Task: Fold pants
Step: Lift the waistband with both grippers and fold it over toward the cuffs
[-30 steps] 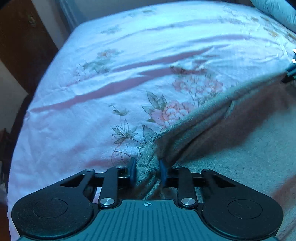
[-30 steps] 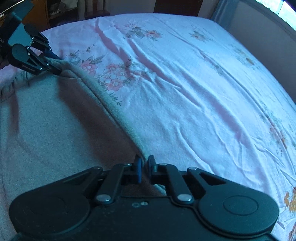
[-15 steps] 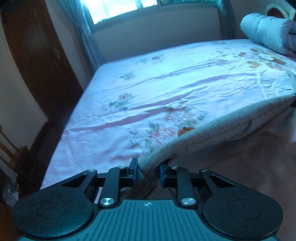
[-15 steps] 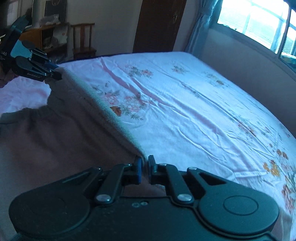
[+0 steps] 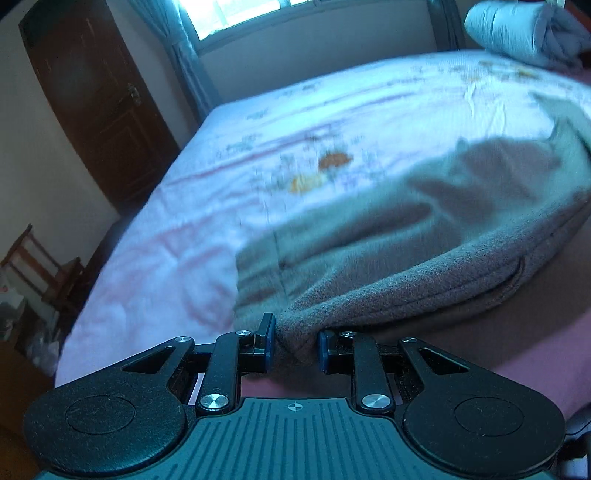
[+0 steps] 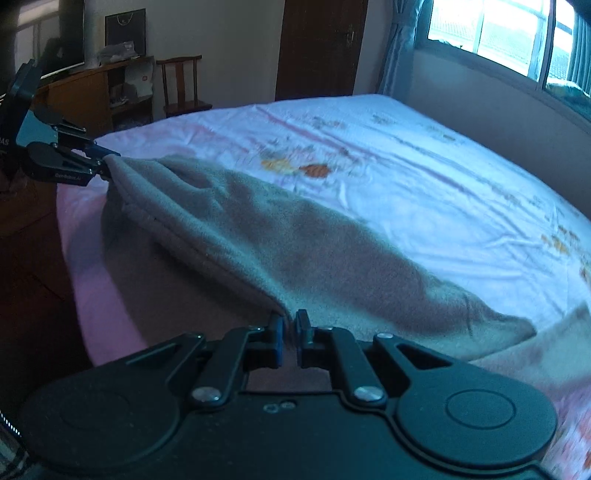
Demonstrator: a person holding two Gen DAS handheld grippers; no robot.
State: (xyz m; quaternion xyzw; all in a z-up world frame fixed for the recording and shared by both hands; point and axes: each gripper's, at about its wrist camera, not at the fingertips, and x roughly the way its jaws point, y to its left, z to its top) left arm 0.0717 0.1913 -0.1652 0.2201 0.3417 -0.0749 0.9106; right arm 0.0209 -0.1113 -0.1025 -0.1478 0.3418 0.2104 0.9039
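Observation:
Grey fleece pants hang lifted over the bed, their upper edge stretched between my two grippers and the rest draping down onto the sheet. My left gripper is shut on one corner of that edge. My right gripper is shut on the other corner of the pants. The left gripper also shows in the right wrist view, at the far left, holding its corner above the bed's edge.
The bed has a pink floral sheet. A rolled blanket lies at its far right. A brown door, a window, a wooden chair and a cluttered desk stand around the bed.
Both grippers have risen and pulled back toward the bed's near edge, lifting the pants' edge off the sheet. The cloth now hangs folded over itself.

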